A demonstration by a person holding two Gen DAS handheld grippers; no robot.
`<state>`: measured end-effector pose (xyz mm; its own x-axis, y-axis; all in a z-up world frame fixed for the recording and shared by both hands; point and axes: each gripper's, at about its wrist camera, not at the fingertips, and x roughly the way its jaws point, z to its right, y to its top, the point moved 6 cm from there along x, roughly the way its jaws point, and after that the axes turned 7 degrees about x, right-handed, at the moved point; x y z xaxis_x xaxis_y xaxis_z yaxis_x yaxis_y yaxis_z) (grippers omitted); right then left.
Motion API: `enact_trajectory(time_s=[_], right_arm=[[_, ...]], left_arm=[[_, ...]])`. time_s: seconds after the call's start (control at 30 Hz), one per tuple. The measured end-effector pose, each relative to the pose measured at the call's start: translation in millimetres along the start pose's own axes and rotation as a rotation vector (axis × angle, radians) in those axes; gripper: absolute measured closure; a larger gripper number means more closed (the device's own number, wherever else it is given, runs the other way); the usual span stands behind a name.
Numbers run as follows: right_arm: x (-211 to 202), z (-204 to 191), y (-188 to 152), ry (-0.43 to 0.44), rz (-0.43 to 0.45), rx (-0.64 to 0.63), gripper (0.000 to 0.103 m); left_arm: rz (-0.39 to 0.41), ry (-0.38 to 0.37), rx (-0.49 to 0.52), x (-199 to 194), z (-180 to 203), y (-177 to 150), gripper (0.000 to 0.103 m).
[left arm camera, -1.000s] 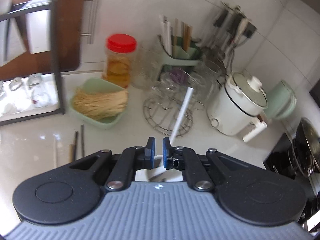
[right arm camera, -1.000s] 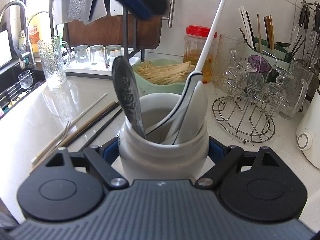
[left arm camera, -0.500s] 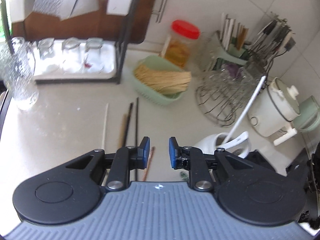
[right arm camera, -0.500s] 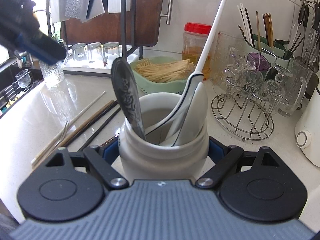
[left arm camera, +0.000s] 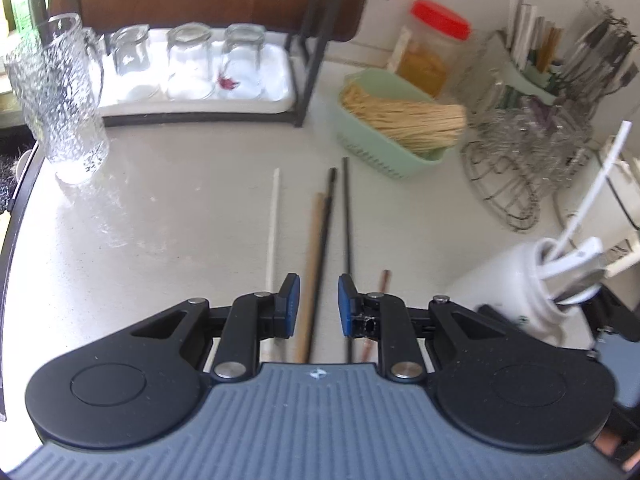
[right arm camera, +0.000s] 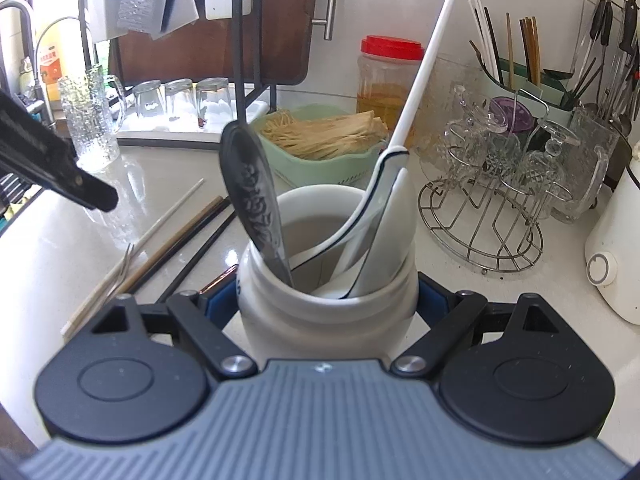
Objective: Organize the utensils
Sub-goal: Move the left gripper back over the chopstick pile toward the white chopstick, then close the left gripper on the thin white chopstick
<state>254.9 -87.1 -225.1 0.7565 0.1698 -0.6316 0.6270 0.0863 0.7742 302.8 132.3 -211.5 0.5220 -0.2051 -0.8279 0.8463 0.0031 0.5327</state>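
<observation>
Home kitchen: countertop (left arm camera: pixel 160 220), drying glasses (left arm camera: pixel 188 60).

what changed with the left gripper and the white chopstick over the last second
The left gripper let go of the white chopstick, now standing in the white jar, and swung left and down over the loose chopsticks on the counter. Its jaws have just been opening, gripping nothing. The right gripper stayed shut on the jar.

Wire glass rack (left arm camera: pixel 524 160), motion-blurred
</observation>
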Motion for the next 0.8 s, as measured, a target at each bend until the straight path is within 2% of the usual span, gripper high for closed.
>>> enact_trajectory(time_s=[0.17,0.43,0.8], right_arm=[[1,0,0,-0.007,-0.013,0.003,0.012],[1,-1,1,-0.034,-0.027,0.023,0.012],[1,-1,1,-0.057,-0.023,0.044,0.012]], left_arm=[[-0.026,0.024,0.004,27,-20,2,0.078],[-0.028,0.032,0.011,61,-32,15,0.078],[-0.038,0.054,0.061,94,-25,45,0.078]])
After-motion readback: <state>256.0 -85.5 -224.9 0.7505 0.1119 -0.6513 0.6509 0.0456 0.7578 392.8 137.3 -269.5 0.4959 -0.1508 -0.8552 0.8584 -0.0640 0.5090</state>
